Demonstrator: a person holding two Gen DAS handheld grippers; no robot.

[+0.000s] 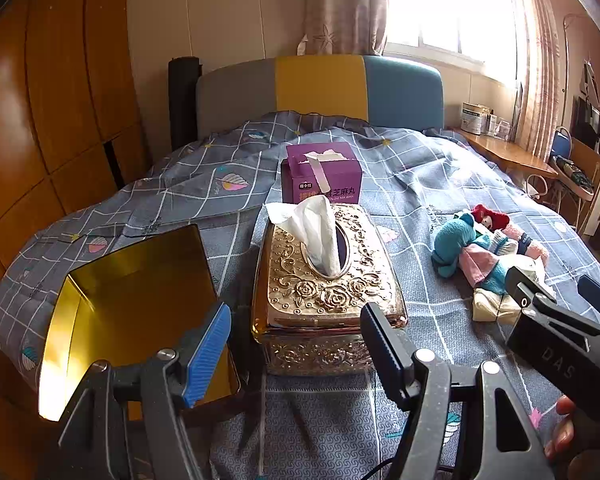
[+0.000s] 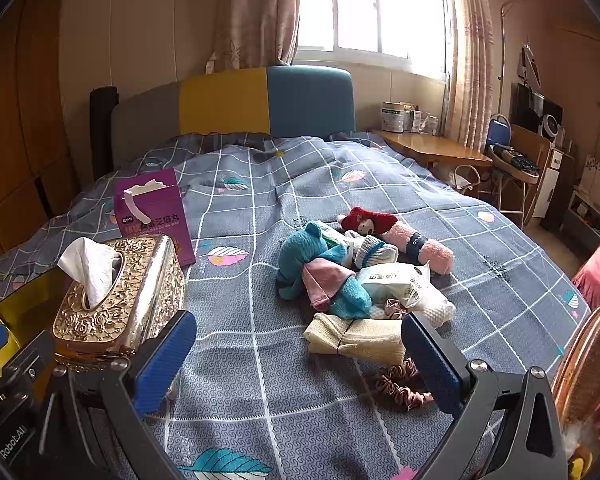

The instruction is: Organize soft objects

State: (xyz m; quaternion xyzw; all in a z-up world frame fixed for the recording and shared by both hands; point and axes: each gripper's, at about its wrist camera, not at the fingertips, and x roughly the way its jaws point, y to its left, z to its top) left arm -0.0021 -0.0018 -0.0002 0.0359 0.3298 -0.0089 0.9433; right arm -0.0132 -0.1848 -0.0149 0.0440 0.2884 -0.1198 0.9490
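Loosely heaped soft pile [image 2: 356, 276] lay mid-bed [image 2: 300, 184], toward right edge; light, floppy, best pinched at cream folded cloth [image 2: 352, 338]. Right gripper [image 2: 296, 360] gaped wide, empty; left gripper [image 1: 296, 340] apart, empty.

the tissue box [image 1: 328, 280] is glossy gold metal, embossed with roses, soft white paper tissue [image 1: 318, 232] rising from it; the open tin [image 1: 136, 300] has a mirror-smooth gold inside; purple box [image 1: 322, 178] of matt cardboard; fuzzy cloth towels [image 2: 324, 276] on the bed's [image 2: 260, 360] woven quilt
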